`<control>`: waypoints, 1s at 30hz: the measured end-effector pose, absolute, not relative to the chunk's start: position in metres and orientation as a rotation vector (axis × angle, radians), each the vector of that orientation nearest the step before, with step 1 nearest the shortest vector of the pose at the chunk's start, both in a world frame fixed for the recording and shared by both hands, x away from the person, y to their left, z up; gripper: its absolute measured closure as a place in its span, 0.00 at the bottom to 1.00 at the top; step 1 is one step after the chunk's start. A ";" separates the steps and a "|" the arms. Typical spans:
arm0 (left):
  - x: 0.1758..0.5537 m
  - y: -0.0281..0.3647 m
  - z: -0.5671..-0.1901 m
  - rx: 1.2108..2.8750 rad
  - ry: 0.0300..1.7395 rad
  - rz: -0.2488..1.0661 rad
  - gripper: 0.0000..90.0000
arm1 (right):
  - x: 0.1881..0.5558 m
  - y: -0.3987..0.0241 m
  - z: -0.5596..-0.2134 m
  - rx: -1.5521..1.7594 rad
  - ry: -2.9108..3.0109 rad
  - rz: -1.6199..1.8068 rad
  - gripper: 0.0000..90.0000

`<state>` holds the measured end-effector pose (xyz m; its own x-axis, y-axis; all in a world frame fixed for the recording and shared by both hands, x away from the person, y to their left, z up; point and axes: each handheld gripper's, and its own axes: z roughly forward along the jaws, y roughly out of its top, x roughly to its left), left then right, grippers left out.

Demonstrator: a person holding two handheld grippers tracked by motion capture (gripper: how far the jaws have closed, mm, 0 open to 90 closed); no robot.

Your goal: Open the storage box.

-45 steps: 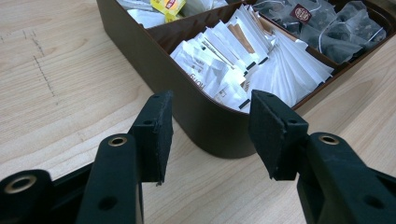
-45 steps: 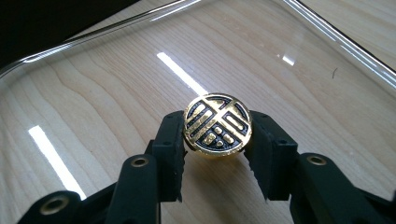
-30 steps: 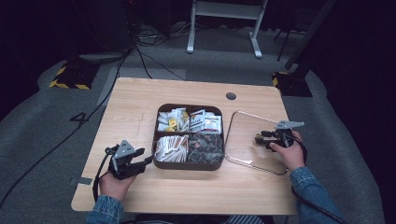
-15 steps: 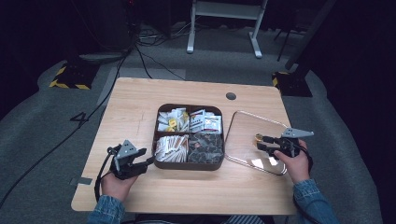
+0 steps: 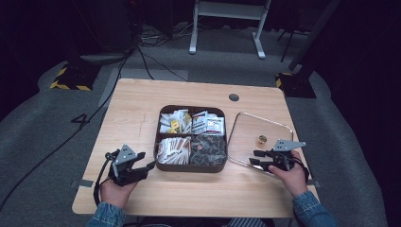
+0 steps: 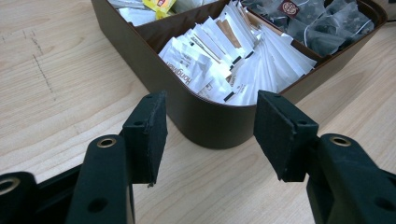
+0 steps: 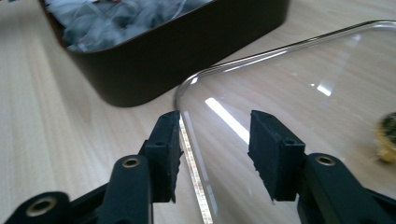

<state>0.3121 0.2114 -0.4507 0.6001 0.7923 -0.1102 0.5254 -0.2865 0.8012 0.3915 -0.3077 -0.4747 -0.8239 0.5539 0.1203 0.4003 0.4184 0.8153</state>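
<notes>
Here the clear lid (image 7: 299, 70) lies flat on the table (image 5: 137, 109) just right of the brown tray (image 5: 191, 166). The right gripper (image 7: 215, 144) straddles its near edge, jaws closing but apart (nothing pinched). The left gripper (image 6: 210, 128), widening, gapes empty before the tray's corner.

The box (image 5: 191, 140) sits in the middle of the bench (image 5: 137, 104). The lid (image 5: 259, 137) lies flat just right of it.

free: table (image 5: 142, 109) left half; blocked: centre box (image 5: 191, 166), right lid (image 5: 265, 127)
</notes>
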 end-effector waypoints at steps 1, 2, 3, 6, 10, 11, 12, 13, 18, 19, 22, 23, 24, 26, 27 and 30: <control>0.312 0.211 -0.451 1.962 1.046 0.389 0.50 | 0.390 -0.305 -0.476 0.835 2.519 1.363 0.64; 0.312 0.212 -0.450 1.958 1.045 0.380 0.50 | 0.388 -0.303 -0.478 0.827 2.539 1.356 0.65; 0.312 0.211 -0.450 1.952 1.042 0.379 0.50 | 0.386 -0.300 -0.480 0.813 2.554 1.352 0.67; 0.313 0.211 -0.450 1.939 1.039 0.372 0.50 | 0.380 -0.294 -0.483 0.763 2.588 1.348 0.71; 0.315 0.209 -0.450 1.942 1.039 0.373 0.51 | 0.375 -0.286 -0.488 0.709 2.622 1.332 0.72; 0.315 0.208 -0.450 1.943 1.040 0.377 0.51 | 0.375 -0.284 -0.490 0.702 2.628 1.326 0.71; 0.315 0.208 -0.450 1.945 1.042 0.382 0.50 | 0.374 -0.283 -0.492 0.697 2.634 1.314 0.71; 0.315 0.208 -0.449 1.944 1.046 0.388 0.50 | 0.374 -0.282 -0.494 0.690 2.634 1.300 0.69; 0.316 0.211 -0.448 1.921 1.064 0.393 0.48 | 0.373 -0.276 -0.503 0.649 2.638 1.257 0.66; 0.316 0.211 -0.448 1.921 1.064 0.393 0.48 | 0.373 -0.276 -0.503 0.649 2.638 1.257 0.66; 0.317 0.210 -0.447 1.914 1.062 0.402 0.48 | 0.373 -0.274 -0.503 0.631 2.633 1.245 0.64; 0.317 0.210 -0.447 1.916 1.058 0.404 0.48 | 0.372 -0.273 -0.504 0.618 2.632 1.237 0.62; 0.317 0.209 -0.446 1.919 1.059 0.405 0.49 | 0.371 -0.271 -0.504 0.600 2.630 1.221 0.59; 0.317 0.208 -0.445 1.923 1.055 0.410 0.48 | 0.370 -0.270 -0.504 0.604 2.626 1.219 0.57; 0.318 0.207 -0.444 1.929 1.047 0.417 0.49 | 0.369 -0.269 -0.504 0.609 2.621 1.216 0.57; 0.319 0.203 -0.441 1.939 1.033 0.426 0.49 | 0.366 -0.267 -0.504 0.610 2.621 1.215 0.57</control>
